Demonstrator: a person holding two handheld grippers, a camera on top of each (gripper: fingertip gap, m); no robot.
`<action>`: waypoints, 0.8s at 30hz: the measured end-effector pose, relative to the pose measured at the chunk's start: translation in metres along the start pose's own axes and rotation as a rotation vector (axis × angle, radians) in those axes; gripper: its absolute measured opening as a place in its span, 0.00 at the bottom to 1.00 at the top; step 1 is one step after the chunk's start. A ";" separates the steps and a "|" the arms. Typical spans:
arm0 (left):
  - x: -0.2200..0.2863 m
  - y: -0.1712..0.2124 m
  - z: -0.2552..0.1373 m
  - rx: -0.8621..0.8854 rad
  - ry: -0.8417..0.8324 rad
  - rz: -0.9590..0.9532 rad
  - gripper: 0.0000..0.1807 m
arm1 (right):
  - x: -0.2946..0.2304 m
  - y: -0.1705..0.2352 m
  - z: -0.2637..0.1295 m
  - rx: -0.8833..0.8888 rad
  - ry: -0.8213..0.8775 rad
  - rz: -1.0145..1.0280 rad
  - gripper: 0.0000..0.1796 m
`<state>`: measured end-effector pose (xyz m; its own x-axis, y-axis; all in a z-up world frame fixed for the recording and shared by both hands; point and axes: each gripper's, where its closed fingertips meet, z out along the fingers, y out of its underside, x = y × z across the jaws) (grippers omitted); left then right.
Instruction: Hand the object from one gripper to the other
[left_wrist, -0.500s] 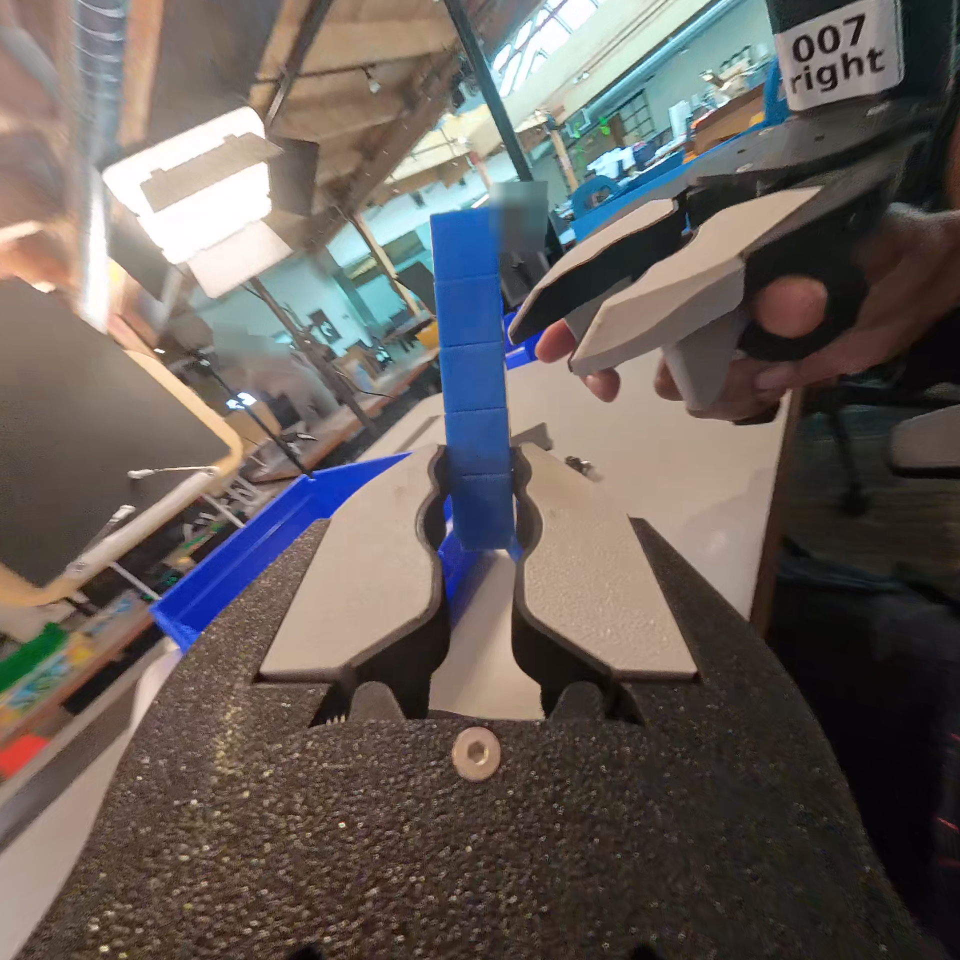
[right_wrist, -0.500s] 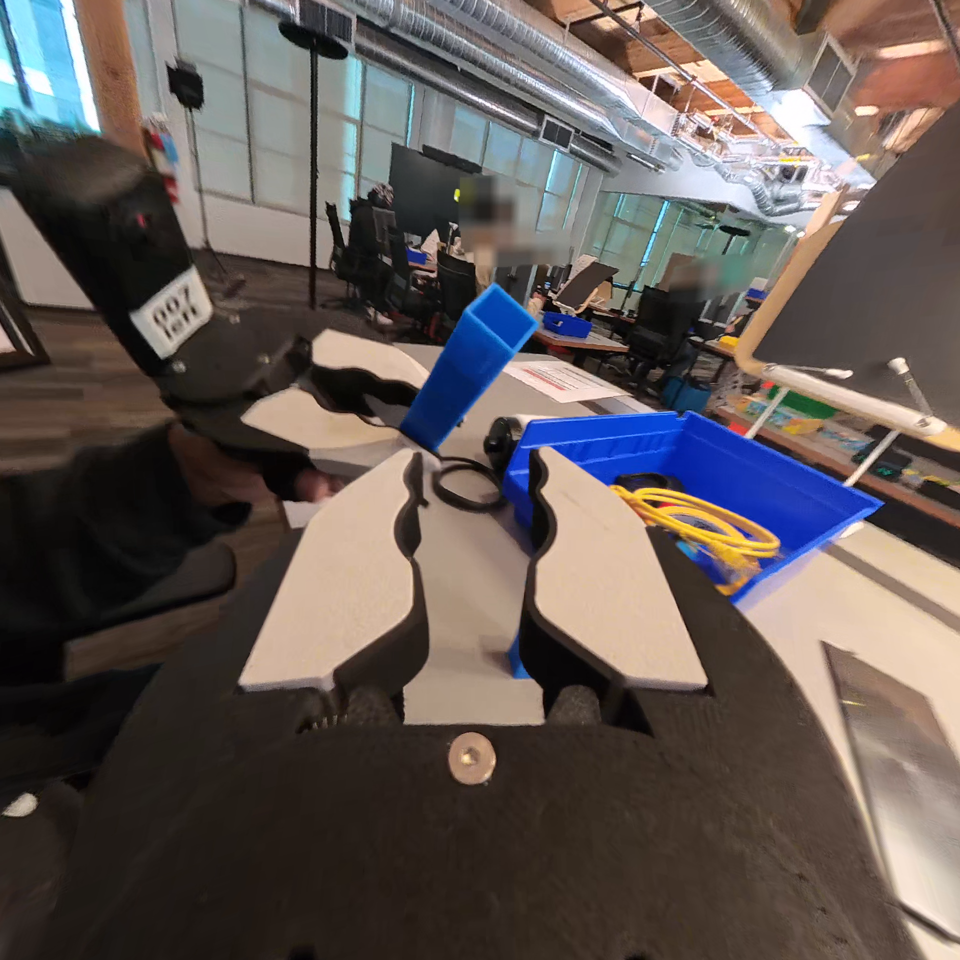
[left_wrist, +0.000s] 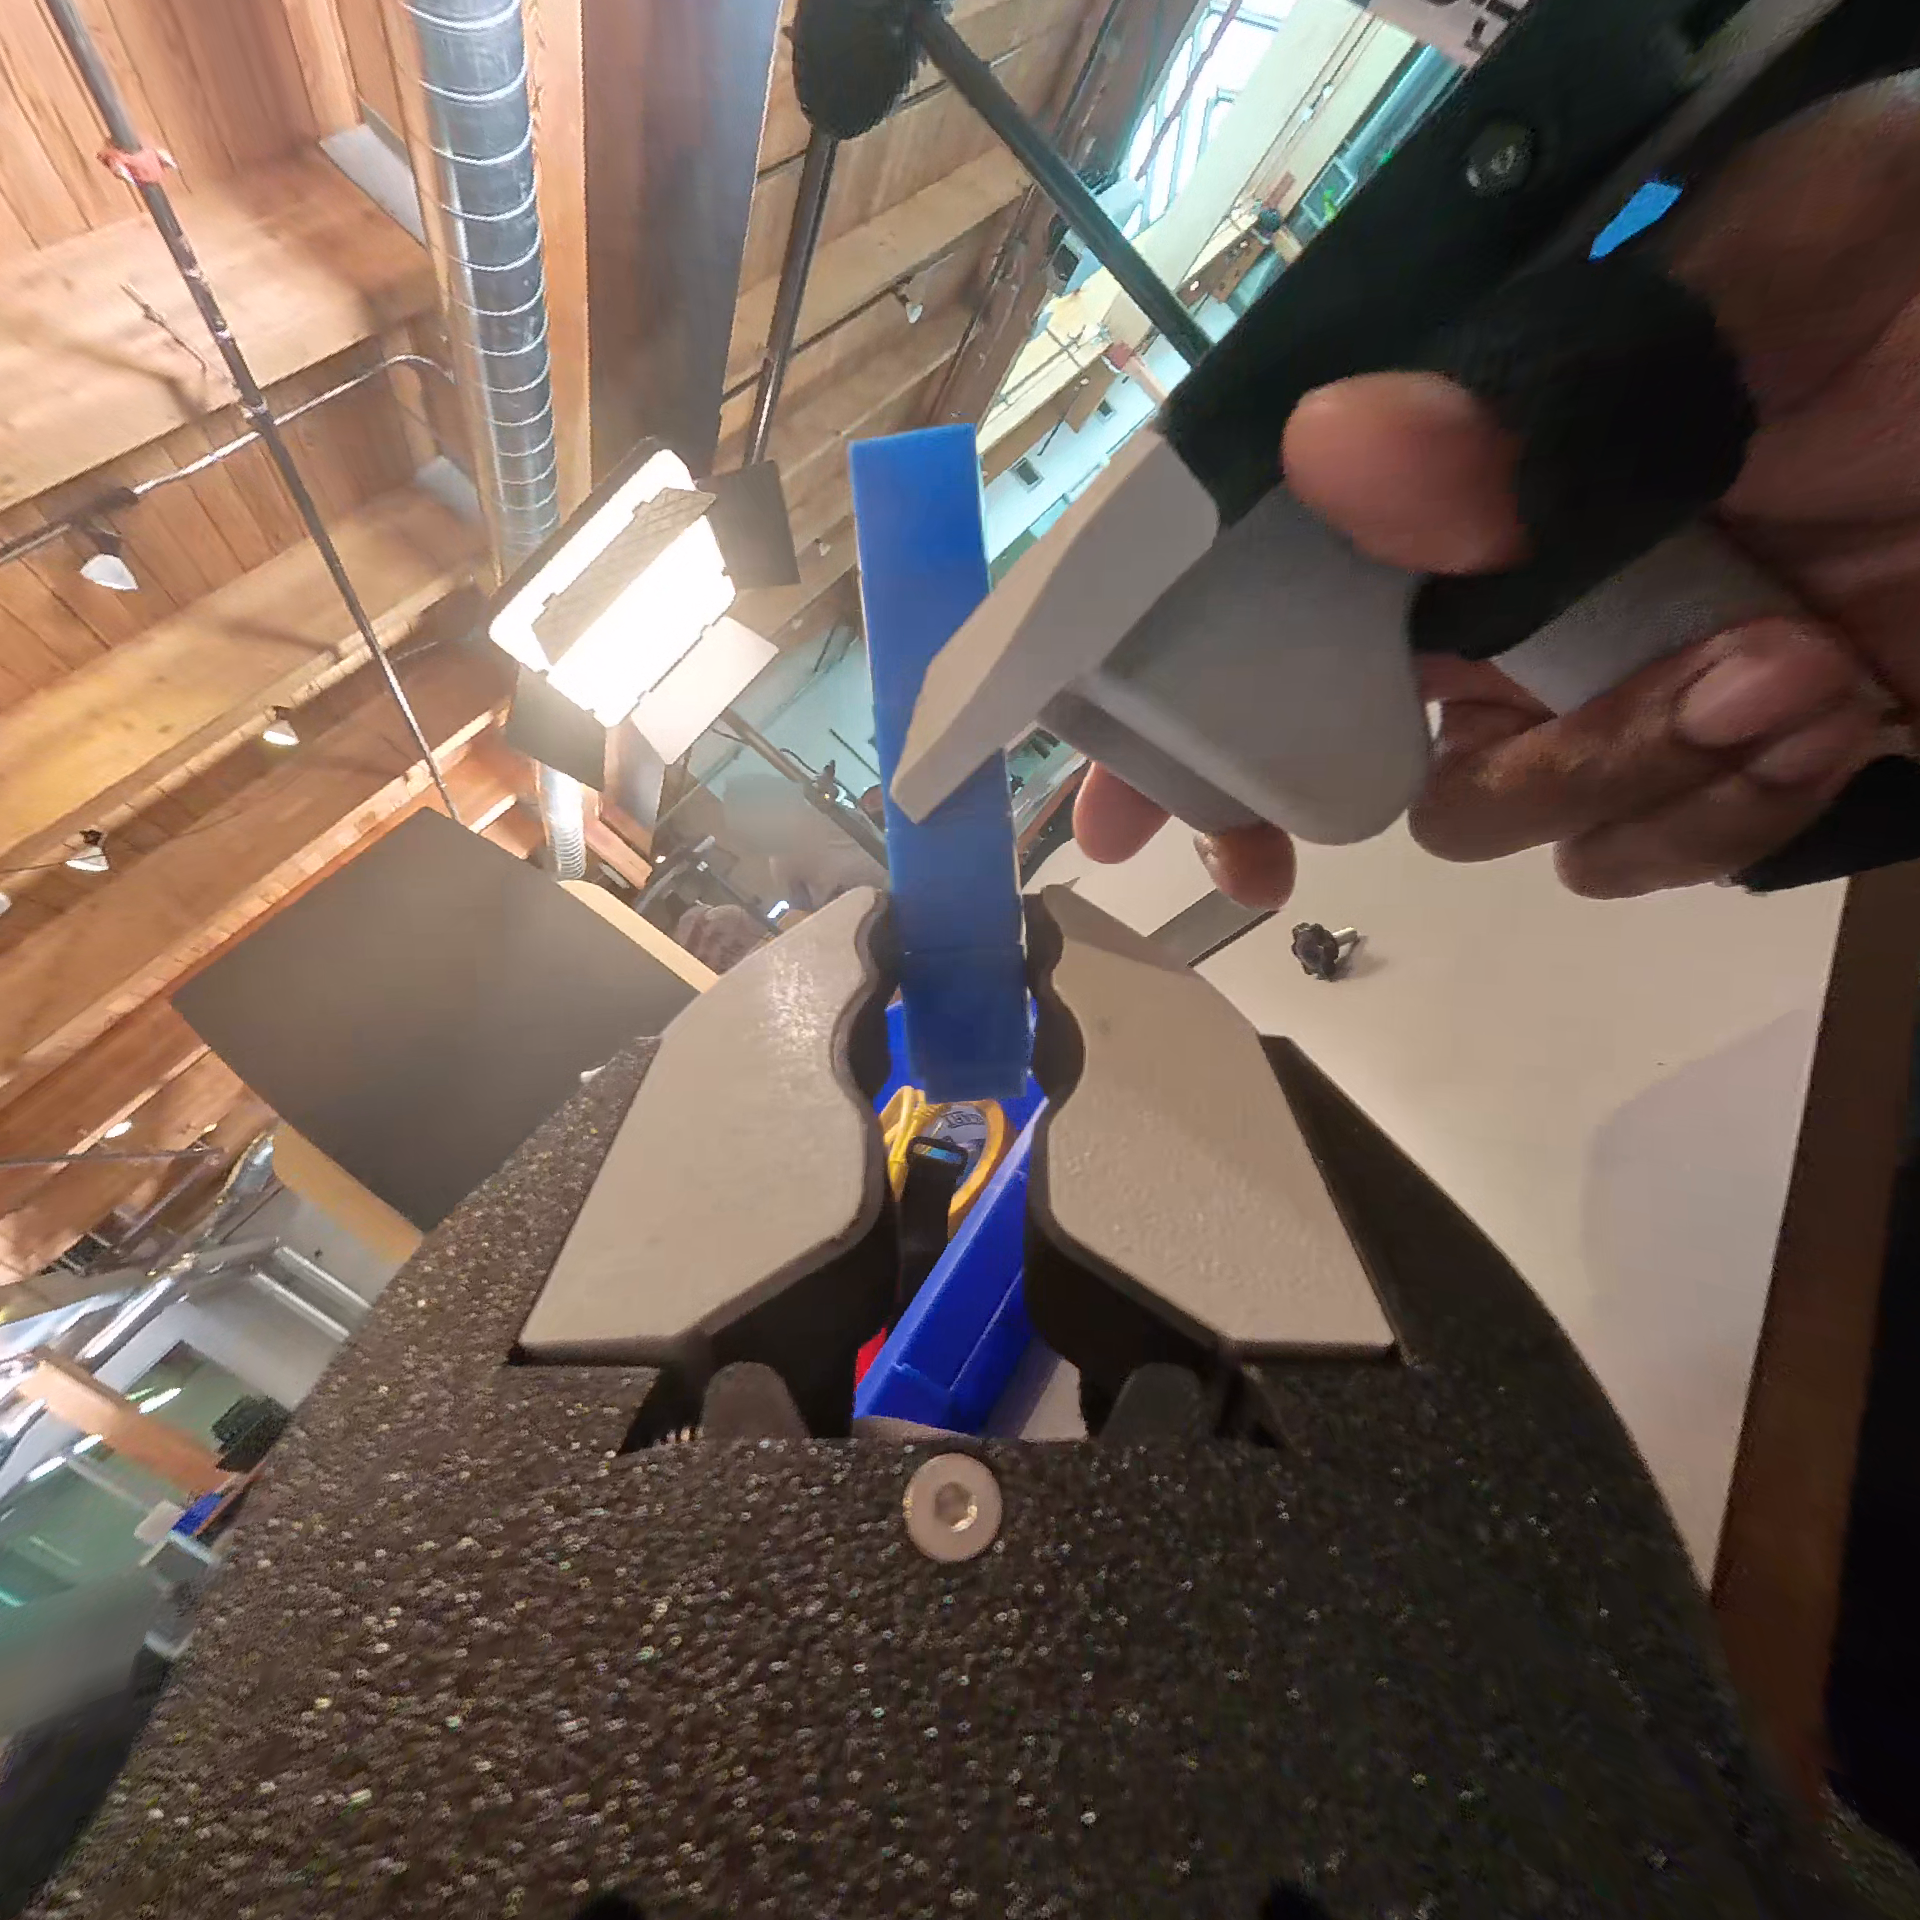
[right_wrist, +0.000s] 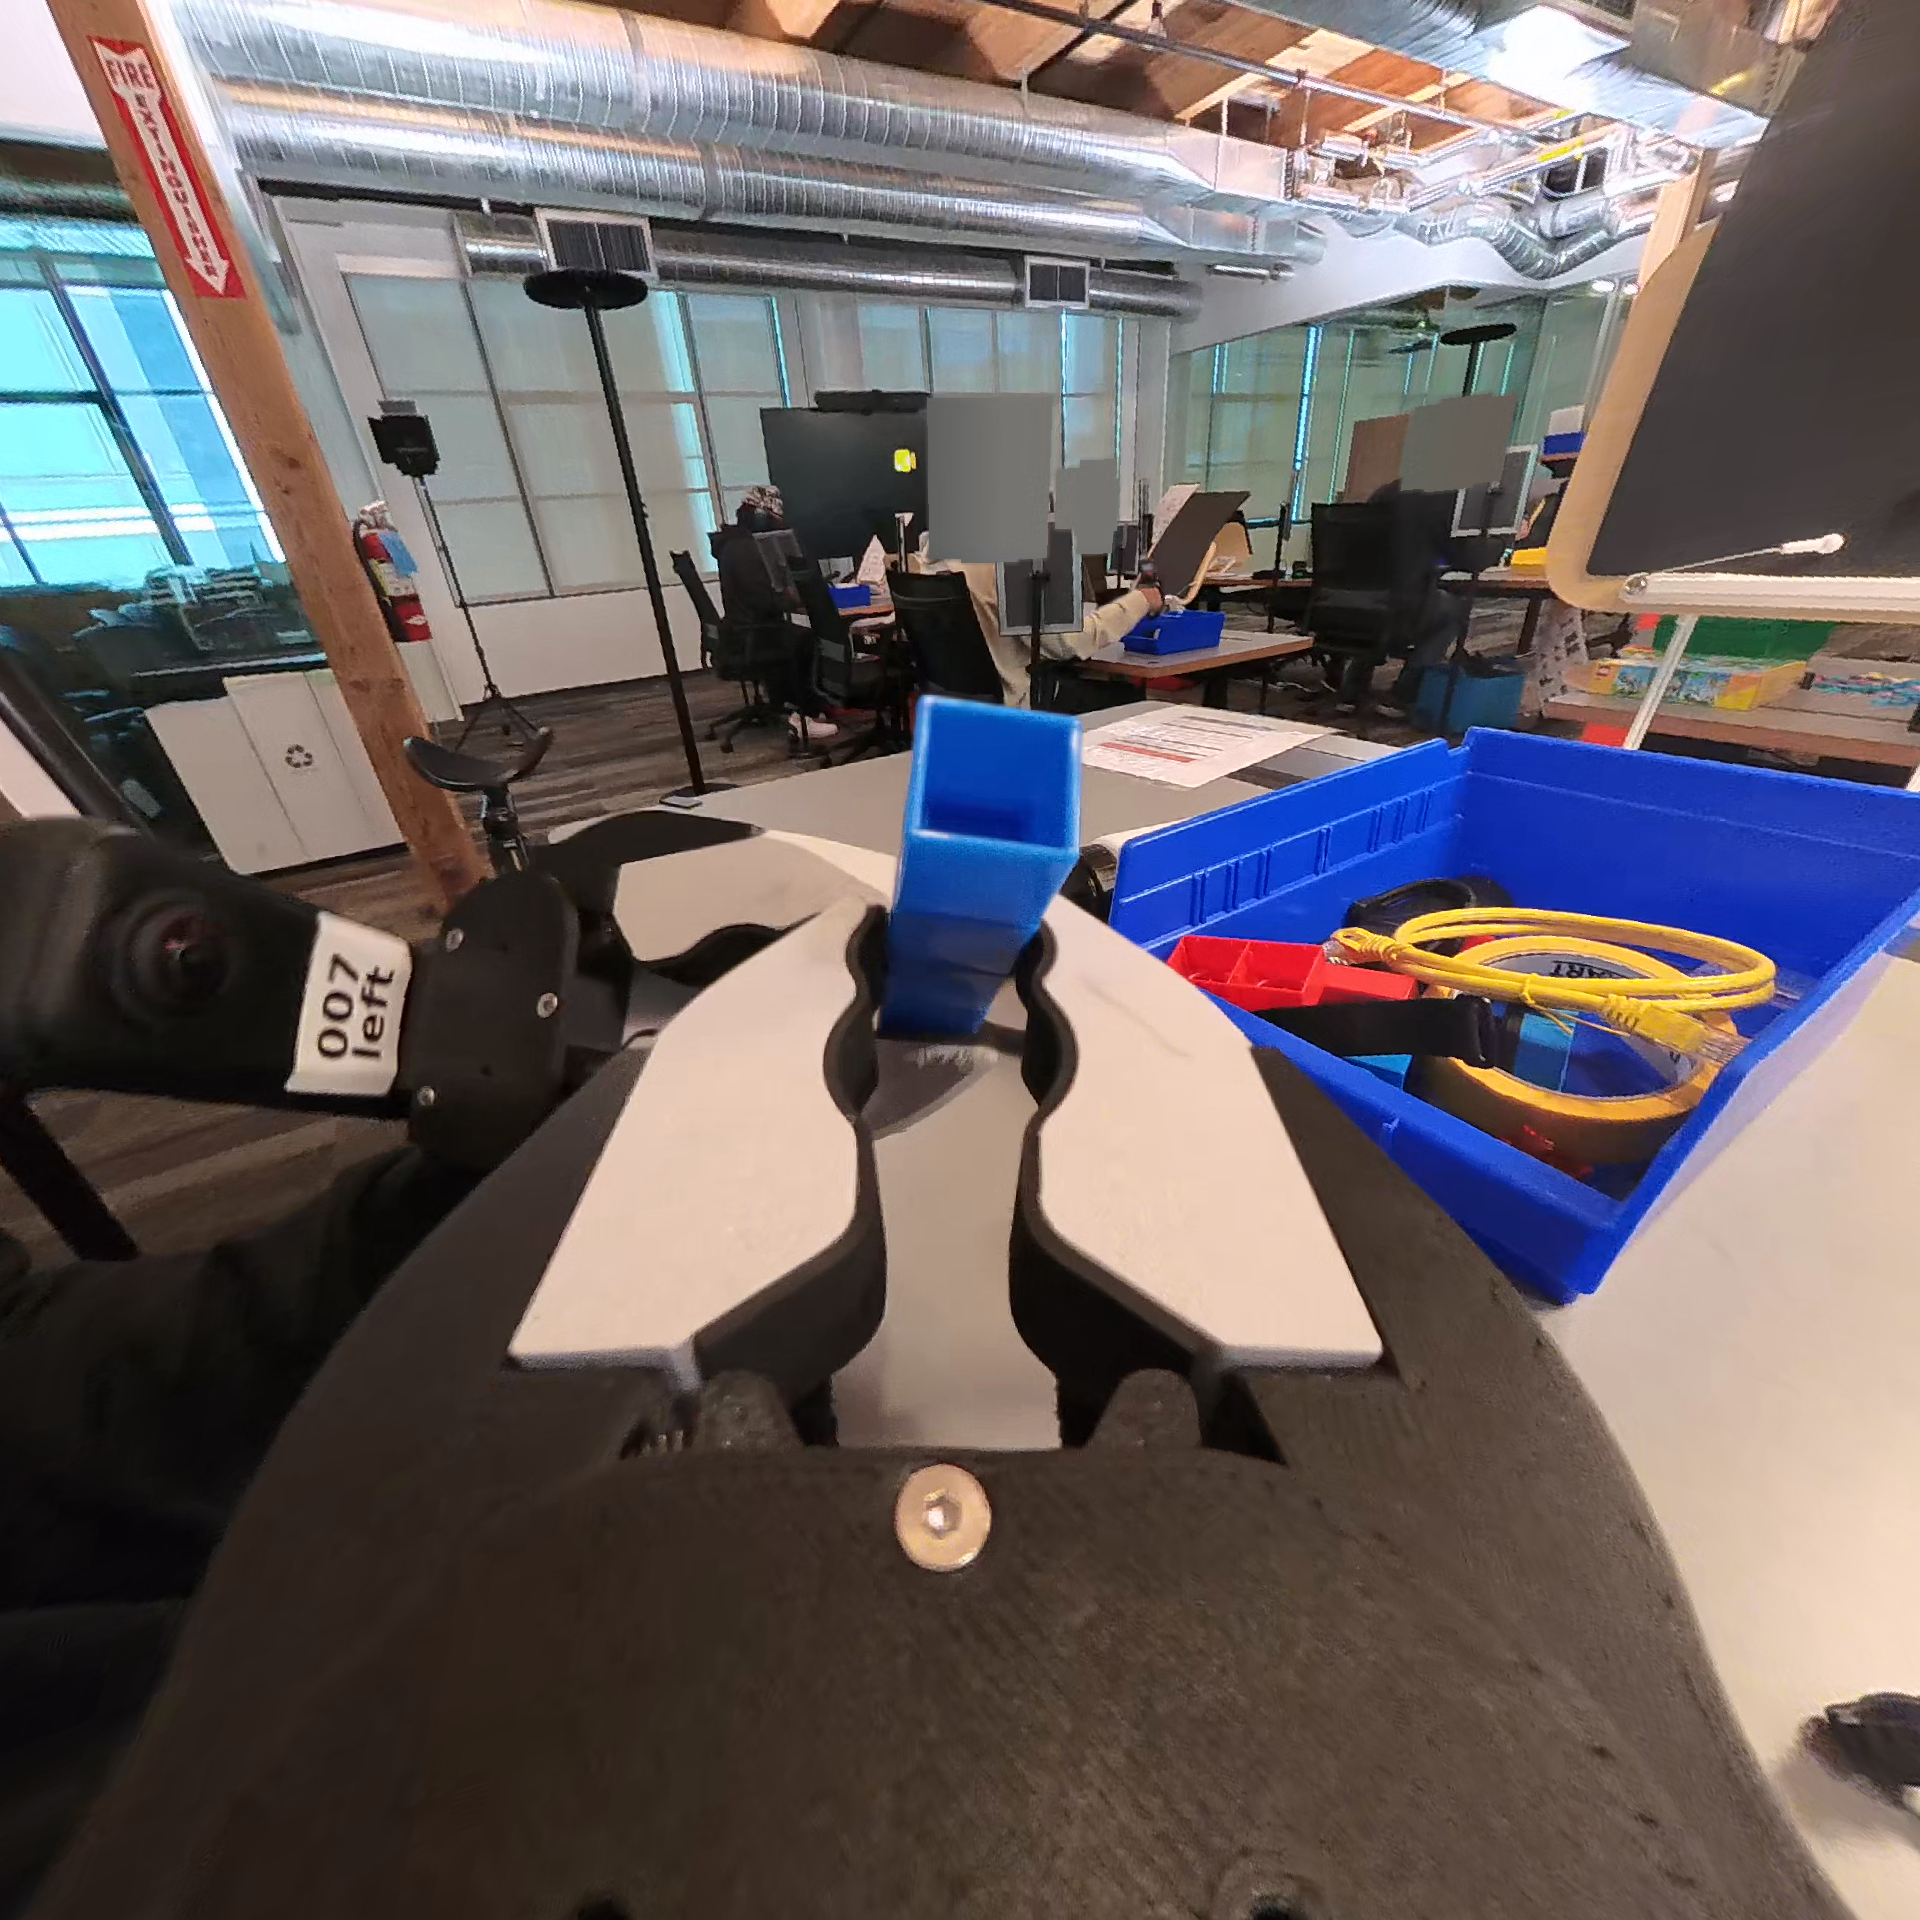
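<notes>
Your blue bin (right_wrist: 1558, 862) — ribbed plastic, holding yellow cable and a tape roll — sits on the white table (right_wrist: 1766, 1403) near its far edge. The blue tube (left_wrist: 940, 748) is a hollow, square-section plastic stick, smooth with faint seams, held in the air. Your left gripper (left_wrist: 961, 997) clamps its lower end between matte grey fingers, and your right gripper (right_wrist: 951, 971) pinches it too — both are closed on it.

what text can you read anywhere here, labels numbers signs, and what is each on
I don't quote writing, so here is only what carries it:
White label on the left gripper: short black print, legible.
Red-and-white sign on the wooden post: legible.
Printed sheet on the far table: too small.
Tape roll in the blue bin: print partly hidden.
</notes>
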<state>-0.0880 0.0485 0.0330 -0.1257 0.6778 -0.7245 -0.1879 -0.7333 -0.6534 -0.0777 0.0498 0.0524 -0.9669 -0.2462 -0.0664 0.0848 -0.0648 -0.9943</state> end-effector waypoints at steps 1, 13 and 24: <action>0.001 0.001 0.000 -0.001 0.020 -0.014 0.13 | 0.000 0.001 0.000 -0.009 0.004 -0.019 0.13; -0.014 -0.018 -0.021 -0.105 0.235 -0.368 0.26 | 0.014 -0.003 -0.010 -0.135 0.261 -0.517 0.12; 0.009 -0.032 -0.015 -0.287 0.304 -0.679 0.23 | 0.008 0.017 0.002 -0.271 0.414 -0.868 0.12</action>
<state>-0.0688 0.0769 0.0441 0.2053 0.9673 -0.1487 0.1354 -0.1786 -0.9746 -0.0831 0.0446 0.0350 -0.6798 0.1413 0.7197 -0.6987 0.1733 -0.6941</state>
